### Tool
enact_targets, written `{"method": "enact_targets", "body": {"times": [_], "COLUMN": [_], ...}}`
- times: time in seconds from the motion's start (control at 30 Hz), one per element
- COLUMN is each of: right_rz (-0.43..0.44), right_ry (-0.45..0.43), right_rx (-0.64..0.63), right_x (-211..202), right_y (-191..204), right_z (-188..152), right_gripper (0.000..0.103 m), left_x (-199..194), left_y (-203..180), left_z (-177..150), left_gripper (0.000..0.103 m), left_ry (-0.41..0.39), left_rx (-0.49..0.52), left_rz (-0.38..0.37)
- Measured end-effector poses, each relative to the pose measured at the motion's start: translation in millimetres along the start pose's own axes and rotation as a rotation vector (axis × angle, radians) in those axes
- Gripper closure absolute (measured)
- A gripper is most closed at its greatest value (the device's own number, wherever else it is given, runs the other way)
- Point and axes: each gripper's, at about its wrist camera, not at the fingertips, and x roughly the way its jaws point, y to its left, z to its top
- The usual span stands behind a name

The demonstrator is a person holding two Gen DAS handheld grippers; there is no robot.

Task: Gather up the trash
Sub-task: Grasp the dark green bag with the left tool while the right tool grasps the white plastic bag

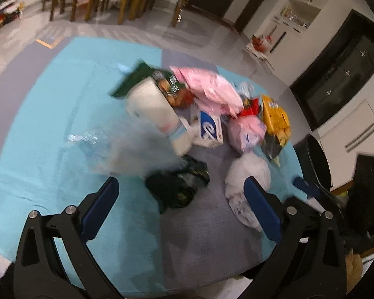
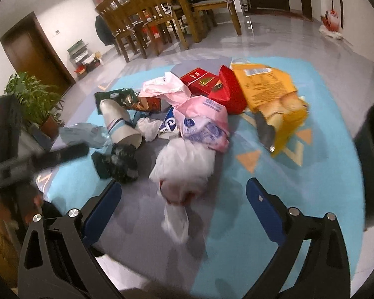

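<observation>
Both your claws, left [image 1: 180, 186] and right [image 2: 183, 189], gape wide and empty above the trash [image 2: 187, 124], heaped on the mat [image 2: 324, 174] at twelve o'clock.

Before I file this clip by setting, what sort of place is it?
Most likely a home's living and dining area. Wooden dining chairs stand around a table at the back, a potted plant sits by a wooden door, and the trash pile lies on a blue floor mat over glossy tile.
</observation>
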Motion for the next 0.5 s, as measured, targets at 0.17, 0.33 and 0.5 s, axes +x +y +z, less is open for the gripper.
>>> {"method": "enact_targets", "body": {"times": [0.17,0.33,0.5], "right_rz": [-0.009,-0.009,-0.019], "right_ry": [0.051,0.065,0.067], "right_rx": [0.018,0.019,0.033], "right_x": [27.2,43.1,45.2], "right_y": [-3.5,-0.9,-5.9], "right_z": [2.3,4.7,4.2], "right_gripper": [0.014,0.024,0.051], "left_x": [27.9,43.1,53.1], "left_y": [3.3,-4.5,-6.7], "left_z": [-0.6,4.1,4.2], "left_gripper": [0.003,0.020,0.041], "left_ry": [0.056,0.033,0.040], "left_rx": [-0.054,-0.050,-0.060], "left_rz": [0.012,0.033,0.028]}}
